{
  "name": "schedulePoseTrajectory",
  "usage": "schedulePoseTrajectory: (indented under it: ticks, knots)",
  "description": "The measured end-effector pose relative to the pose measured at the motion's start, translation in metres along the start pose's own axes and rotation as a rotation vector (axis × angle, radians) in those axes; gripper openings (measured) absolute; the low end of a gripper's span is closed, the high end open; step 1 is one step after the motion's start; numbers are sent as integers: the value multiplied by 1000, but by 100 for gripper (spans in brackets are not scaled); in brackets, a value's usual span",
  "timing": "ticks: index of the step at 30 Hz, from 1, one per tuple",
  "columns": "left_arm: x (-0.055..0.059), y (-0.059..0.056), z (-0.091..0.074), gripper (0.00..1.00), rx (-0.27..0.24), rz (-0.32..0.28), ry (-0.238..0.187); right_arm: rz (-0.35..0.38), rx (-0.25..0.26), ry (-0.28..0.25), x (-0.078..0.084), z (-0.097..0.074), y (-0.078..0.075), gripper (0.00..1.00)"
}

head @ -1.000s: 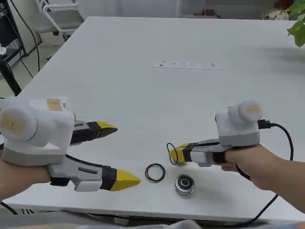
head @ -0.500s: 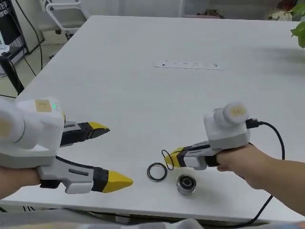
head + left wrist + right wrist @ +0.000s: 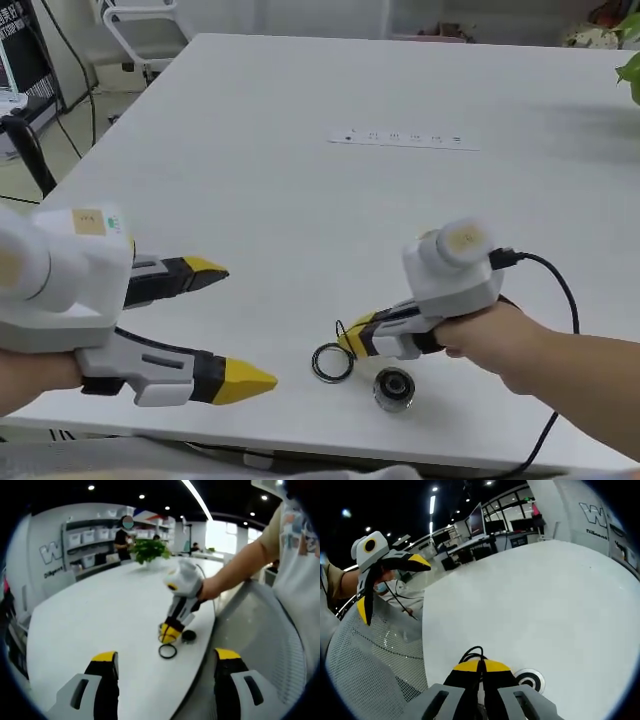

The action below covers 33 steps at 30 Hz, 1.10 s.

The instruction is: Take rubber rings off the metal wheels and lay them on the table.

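Observation:
A small metal wheel [image 3: 393, 388] sits near the table's front edge. A black rubber ring [image 3: 330, 363] lies flat just to its left, seen too in the left gripper view as the ring [image 3: 167, 651] beside the wheel [image 3: 188, 636]. My right gripper [image 3: 350, 340] is shut on a second, thin black ring [image 3: 340, 329], held low over the lying ring. That held ring loops out ahead of the shut jaws [image 3: 472, 653]. My left gripper [image 3: 230, 322] hovers open to the left with nothing between its jaws.
A white power strip [image 3: 404, 139] lies mid-table. The white table [image 3: 300, 200] stretches far back; its front edge runs close under the wheel. A cable trails from the right gripper. Chairs and black stands are off the table's left side.
My right gripper has moved left and lower with the thin ring, closer to the ring on the table. The left gripper has barely moved. The head camera has shifted slightly.

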<state>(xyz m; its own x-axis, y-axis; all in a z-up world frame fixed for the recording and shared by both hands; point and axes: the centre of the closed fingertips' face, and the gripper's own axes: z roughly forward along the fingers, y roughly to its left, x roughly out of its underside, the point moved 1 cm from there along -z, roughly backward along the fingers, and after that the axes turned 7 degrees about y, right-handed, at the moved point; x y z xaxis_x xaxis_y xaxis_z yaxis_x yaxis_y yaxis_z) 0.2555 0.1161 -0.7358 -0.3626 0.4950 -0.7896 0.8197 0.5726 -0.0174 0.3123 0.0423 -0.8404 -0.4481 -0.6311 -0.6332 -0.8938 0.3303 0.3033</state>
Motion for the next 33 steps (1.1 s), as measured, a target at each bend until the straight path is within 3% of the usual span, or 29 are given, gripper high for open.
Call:
schedulePoseTrajectory:
  ticks: [22, 33]
  knots:
    - [1, -1, 2, 78, 4, 1, 10, 8, 24, 6, -1, -1, -4, 2]
    - [0, -1, 2, 78, 5, 0, 8, 37, 13, -81, -12, -17, -6, 11]
